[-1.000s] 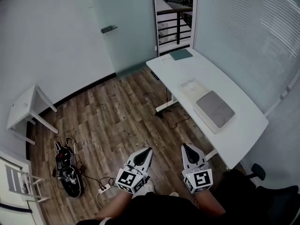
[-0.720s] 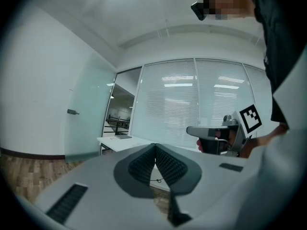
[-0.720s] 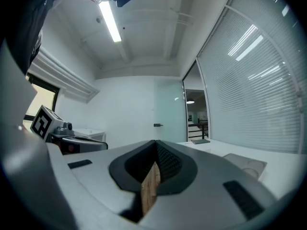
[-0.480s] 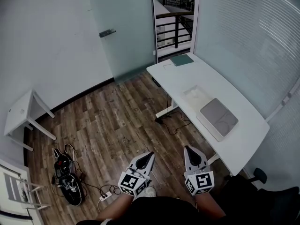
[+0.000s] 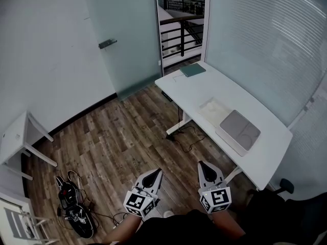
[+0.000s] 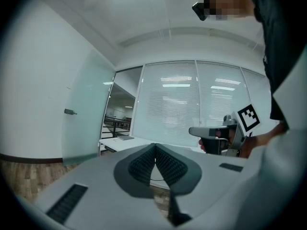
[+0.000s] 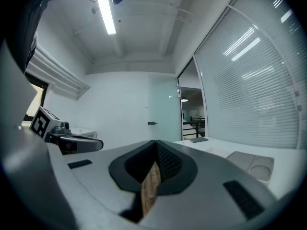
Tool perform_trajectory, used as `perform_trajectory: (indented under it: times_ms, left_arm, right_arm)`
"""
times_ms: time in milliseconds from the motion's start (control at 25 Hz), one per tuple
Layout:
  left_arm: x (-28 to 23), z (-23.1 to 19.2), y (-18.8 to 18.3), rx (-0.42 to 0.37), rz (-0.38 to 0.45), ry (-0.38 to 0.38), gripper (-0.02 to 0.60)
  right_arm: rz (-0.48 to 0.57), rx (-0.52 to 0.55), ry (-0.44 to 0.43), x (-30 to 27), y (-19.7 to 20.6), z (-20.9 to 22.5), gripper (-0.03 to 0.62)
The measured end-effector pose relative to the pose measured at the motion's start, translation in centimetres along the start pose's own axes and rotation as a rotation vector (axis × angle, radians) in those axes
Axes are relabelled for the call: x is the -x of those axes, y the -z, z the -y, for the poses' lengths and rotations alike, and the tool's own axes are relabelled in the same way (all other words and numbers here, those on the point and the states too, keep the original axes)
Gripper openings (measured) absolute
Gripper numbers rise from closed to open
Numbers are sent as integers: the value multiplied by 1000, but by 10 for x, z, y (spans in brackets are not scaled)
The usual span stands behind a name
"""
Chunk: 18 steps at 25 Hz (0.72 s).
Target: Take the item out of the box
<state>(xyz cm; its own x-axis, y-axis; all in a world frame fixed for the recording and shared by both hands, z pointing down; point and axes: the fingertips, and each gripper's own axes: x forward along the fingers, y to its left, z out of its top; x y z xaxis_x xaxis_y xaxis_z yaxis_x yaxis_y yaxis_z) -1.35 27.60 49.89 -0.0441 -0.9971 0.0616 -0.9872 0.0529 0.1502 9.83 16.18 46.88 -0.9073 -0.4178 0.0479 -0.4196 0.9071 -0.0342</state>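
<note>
Wood floor (image 5: 117, 142) fills the middle of the head view. Against a second ago the scene has shifted: the side table (image 5: 13, 139) has slid toward the left edge, the glass door (image 5: 122, 40) and the railing (image 5: 181, 34) beyond it show more fully, and the desk (image 5: 265, 154) sits a little lower. Both grippers stay low in the frame, side by side above the floor.

White walls and a wall of blinds (image 5: 260, 45) close the room, and cables (image 5: 76, 213) lie on the floor at left. On the desk are a green book (image 5: 193, 70) at the far end, a pale flat piece (image 5: 213, 109), and just beside it the box (image 5: 239, 130) with a grey top.

The left gripper (image 5: 155, 173) has its jaws pressed together on nothing, and so has the right gripper (image 5: 204, 166). The box lies ahead and to the right of the right gripper, well apart from both. What it holds cannot be told.
</note>
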Motion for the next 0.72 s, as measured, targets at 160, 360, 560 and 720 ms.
perform_trajectory:
  times_ms: [160, 360, 560, 720]
  left_arm:
    - [-3, -15, 1, 15, 8, 2, 11]
    - [-11, -29, 3, 18, 1, 2, 11]
    - [-24, -46, -6, 31, 20, -8, 11]
    - [-47, -59, -11, 12, 18, -14, 11]
  right_arm:
    - [-12, 7, 7, -8, 5, -5, 6]
    - [-12, 47, 34, -24, 5, 6, 6]
    - [-10, 57, 37, -43, 6, 19, 6]
    - [-6, 56, 30, -64, 6, 31, 6]
